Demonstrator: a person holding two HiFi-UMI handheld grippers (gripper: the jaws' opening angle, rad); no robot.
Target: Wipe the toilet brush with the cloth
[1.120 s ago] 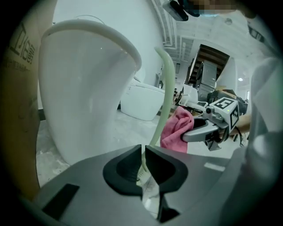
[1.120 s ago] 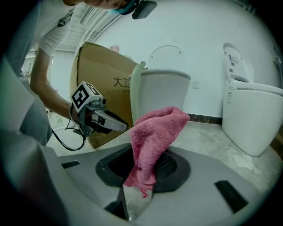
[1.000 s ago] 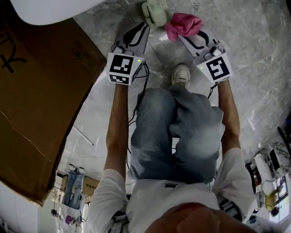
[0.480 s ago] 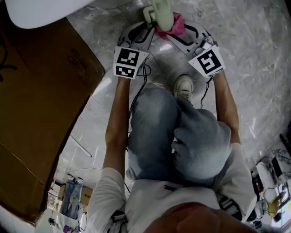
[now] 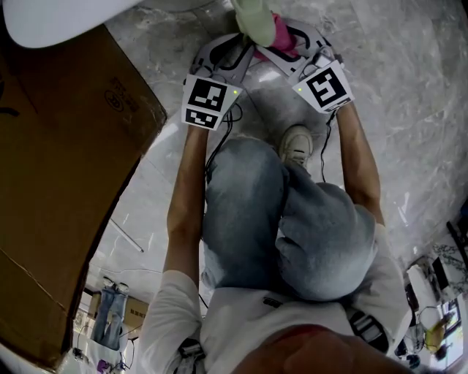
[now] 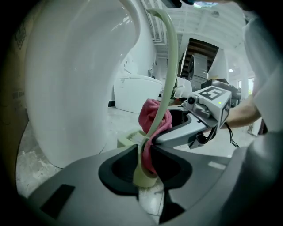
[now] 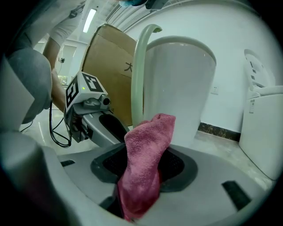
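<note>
The pale green toilet brush (image 5: 252, 18) stands upright by the toilet. Its long curved handle (image 6: 168, 66) rises between my left gripper's jaws. My left gripper (image 6: 143, 164) is shut on the handle's thick lower end. The pink cloth (image 6: 150, 115) sits against the handle's far side, in the jaws of my right gripper (image 6: 177, 129). In the right gripper view the cloth (image 7: 143, 167) droops loose in the gap of my right gripper (image 7: 143, 165). Those jaws have just been opening and stand wide, not pressing it. The handle (image 7: 138, 75) rises just beyond. From above, both grippers (image 5: 234, 45) (image 5: 289, 40) meet at the brush.
A white toilet bowl (image 6: 75, 79) stands close behind the brush. The brush's green holder (image 6: 128, 139) sits on the marble floor. A big cardboard box (image 5: 58, 168) lies to the left. The person's shoe (image 5: 296, 142) and knees are below the grippers. Another toilet (image 7: 265, 128) is at the right.
Both grippers have moved up the picture and closed in on the brush. The cloth, earlier apart from the brush at the right, now lies against its handle.
</note>
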